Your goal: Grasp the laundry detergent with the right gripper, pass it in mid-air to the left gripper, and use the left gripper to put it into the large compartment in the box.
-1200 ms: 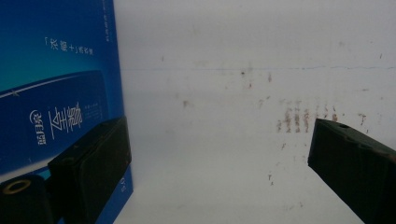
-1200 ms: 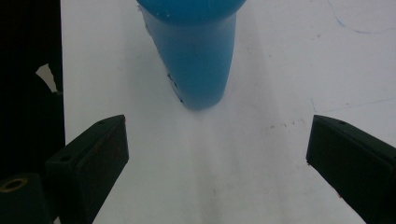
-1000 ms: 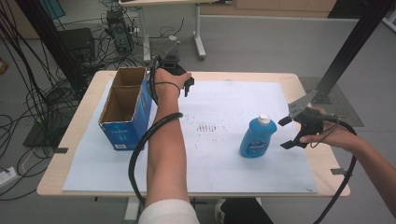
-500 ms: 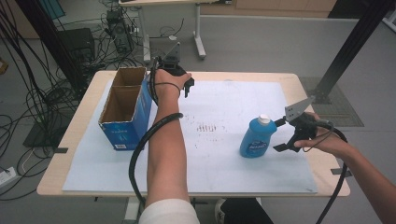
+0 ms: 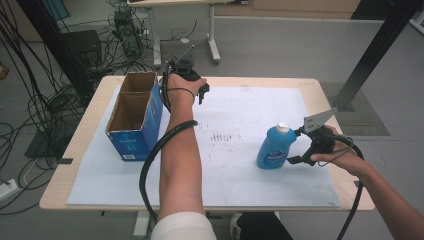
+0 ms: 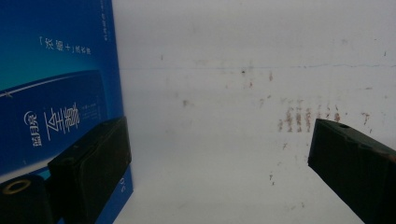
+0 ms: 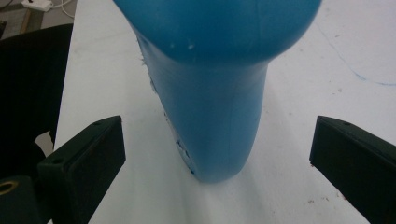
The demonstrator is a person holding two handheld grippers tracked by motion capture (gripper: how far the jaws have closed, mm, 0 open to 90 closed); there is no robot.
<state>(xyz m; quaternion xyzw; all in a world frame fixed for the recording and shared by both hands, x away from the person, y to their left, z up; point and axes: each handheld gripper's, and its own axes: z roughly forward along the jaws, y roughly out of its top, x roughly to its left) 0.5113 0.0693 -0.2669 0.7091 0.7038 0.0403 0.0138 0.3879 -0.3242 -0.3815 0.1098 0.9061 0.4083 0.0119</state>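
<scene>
A blue bottle (image 5: pixel 273 147) with a white cap stands upright on the white sheet at the right. My right gripper (image 5: pixel 296 146) is open just to its right, jaws wide apart; in the right gripper view the bottle (image 7: pixel 215 88) rises close ahead between the jaws, untouched. An open blue cardboard box (image 5: pixel 134 116) sits at the table's left. My left gripper (image 5: pixel 201 94) hovers at the far side of the table beside the box's far right corner, open and holding nothing. In the left gripper view the box wall (image 6: pixel 56 84) stands next to the left jaw.
The white sheet (image 5: pixel 235 125) covers most of the wooden table (image 5: pixel 80 145) and bears faint brown stains (image 6: pixel 308 116) near its middle. Cables, a dark cabinet and desk legs stand on the floor beyond the far edge. A black post rises at the right.
My right gripper has moved left toward the bottle, closing the gap to it. The left arm and the box have stayed still.
</scene>
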